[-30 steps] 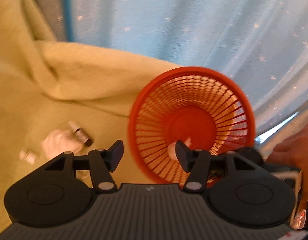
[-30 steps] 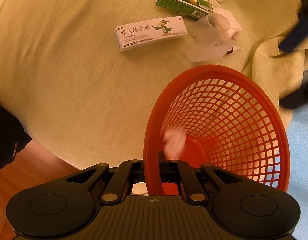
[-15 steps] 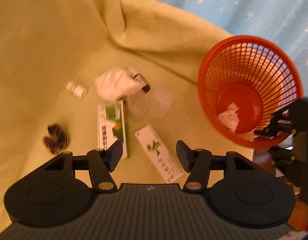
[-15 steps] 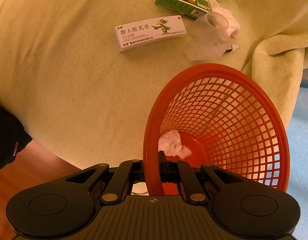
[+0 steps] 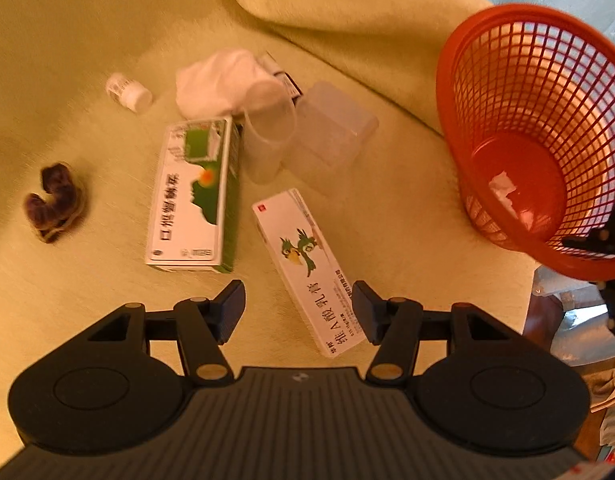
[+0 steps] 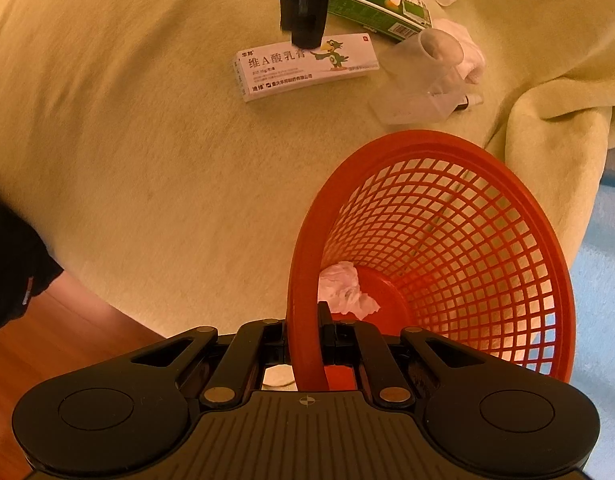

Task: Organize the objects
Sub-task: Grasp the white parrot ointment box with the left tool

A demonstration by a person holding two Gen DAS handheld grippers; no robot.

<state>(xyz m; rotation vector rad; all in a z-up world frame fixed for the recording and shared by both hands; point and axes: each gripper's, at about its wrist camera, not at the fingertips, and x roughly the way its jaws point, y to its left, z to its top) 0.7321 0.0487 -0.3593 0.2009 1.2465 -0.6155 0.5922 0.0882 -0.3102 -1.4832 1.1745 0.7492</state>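
Basket [image 6: 447, 240]: rim pinched by right gripper [image 6: 303, 344], tissue [image 6: 345, 292] inside. Left gripper [image 5: 297, 304]: jaws spread, straddling ointment box [image 5: 307, 268] on blanket [image 5: 87, 20]. Step: pickup. Next: lower, close across box.

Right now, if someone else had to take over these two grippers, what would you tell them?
Right gripper: shut on the red basket rim, holding it at the blanket's edge.
Left gripper: open, empty, above the white ointment box.
Done: one crumpled tissue in the basket.
Left on the blanket: green box, clear cup, small white bottle, white cloth, dark scrunchie-like item.
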